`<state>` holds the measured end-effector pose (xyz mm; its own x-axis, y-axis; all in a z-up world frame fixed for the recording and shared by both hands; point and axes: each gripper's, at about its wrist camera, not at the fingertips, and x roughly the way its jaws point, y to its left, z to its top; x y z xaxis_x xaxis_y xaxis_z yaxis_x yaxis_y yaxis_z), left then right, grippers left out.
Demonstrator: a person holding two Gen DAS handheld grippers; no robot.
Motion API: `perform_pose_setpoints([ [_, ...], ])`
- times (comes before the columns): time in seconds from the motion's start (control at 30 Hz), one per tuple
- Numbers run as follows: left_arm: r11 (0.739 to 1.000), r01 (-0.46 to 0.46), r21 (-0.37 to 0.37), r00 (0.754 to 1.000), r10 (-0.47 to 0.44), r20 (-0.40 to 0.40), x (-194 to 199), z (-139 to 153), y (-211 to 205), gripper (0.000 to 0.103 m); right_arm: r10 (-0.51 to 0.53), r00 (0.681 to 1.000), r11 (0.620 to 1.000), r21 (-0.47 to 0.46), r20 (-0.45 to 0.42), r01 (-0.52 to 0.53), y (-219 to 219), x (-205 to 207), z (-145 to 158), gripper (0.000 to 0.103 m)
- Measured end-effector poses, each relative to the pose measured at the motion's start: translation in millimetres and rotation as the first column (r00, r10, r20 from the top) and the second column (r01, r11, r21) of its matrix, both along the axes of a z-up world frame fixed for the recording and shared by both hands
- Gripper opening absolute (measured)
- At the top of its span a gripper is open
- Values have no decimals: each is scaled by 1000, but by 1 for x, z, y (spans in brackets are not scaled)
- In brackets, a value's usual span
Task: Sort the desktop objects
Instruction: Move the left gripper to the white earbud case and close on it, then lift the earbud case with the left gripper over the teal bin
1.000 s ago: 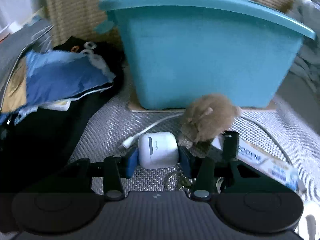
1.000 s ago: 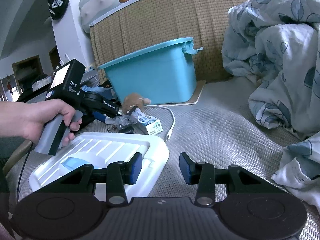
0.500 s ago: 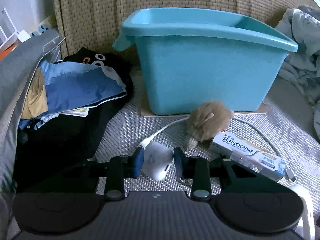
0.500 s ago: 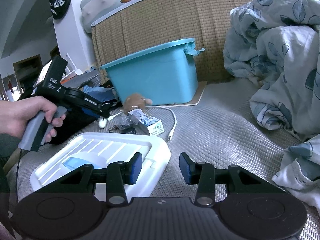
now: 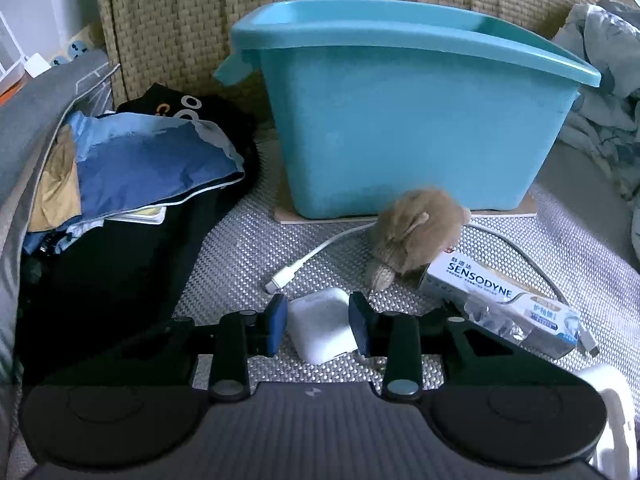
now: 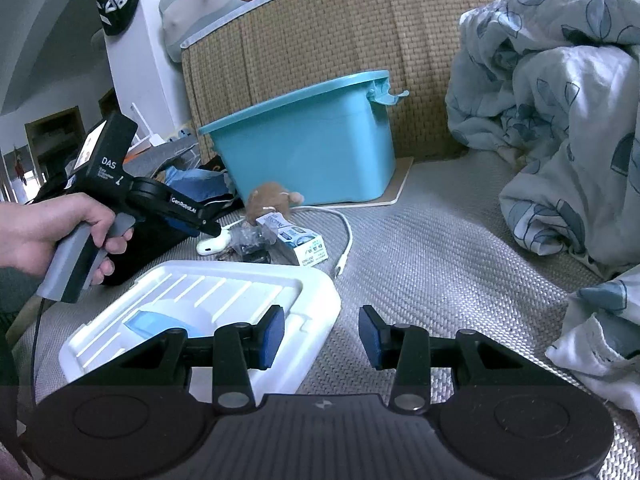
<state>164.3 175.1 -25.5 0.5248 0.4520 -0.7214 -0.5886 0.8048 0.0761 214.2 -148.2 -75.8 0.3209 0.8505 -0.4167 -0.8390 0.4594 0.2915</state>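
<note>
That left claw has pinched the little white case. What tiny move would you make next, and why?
Probably carry it up and forward over the teal bin's rim. The left claw is shut on the white earbud case, the bin stands open just behind, and the right claw is open and empty.

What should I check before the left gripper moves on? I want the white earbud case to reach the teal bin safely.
1. left gripper shut on white earbud case: ok.
2. Case lifted off the mat: cannot tell.
3. teal bin open on top: ok.
4. plush toy and white cable lie between case and bin: not ok, go over them.
5. right gripper open, holding nothing, apart from the pile: ok.
</note>
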Motion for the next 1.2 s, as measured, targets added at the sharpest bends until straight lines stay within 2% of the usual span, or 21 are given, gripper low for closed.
perform_pose_setpoints([
  [0.1,1000,-23,-6,1000,23,12,2,-3,0,43,4,1000,1000,-4,-1,-4,0,-1,0,46],
  [0.27,999,5,40,1000,-4,-21,6,-7,-5,46,5,1000,1000,-5,-8,-5,0,-1,-1,46],
  [0.47,999,-18,33,1000,18,-21,7,-9,-3,47,2,1000,1000,-4,-6,-2,0,-1,0,46],
  [0.6,999,-41,0,998,41,-48,10,-15,2,50,1,1000,1000,-4,-7,-1,0,-1,0,46],
  [0.73,997,-70,-28,998,69,-12,6,-18,0,47,2,1000,1000,-5,-6,-2,0,-2,1,46],
  [0.9,999,-49,21,998,50,-32,5,-15,-7,47,7,1000,1000,-5,-2,-7,1,-2,0,46],
  [1.2,997,-38,68,999,38,0,-5,12,-12,47,3,1000,1000,2,-4,-3,-1,0,1,46],
])
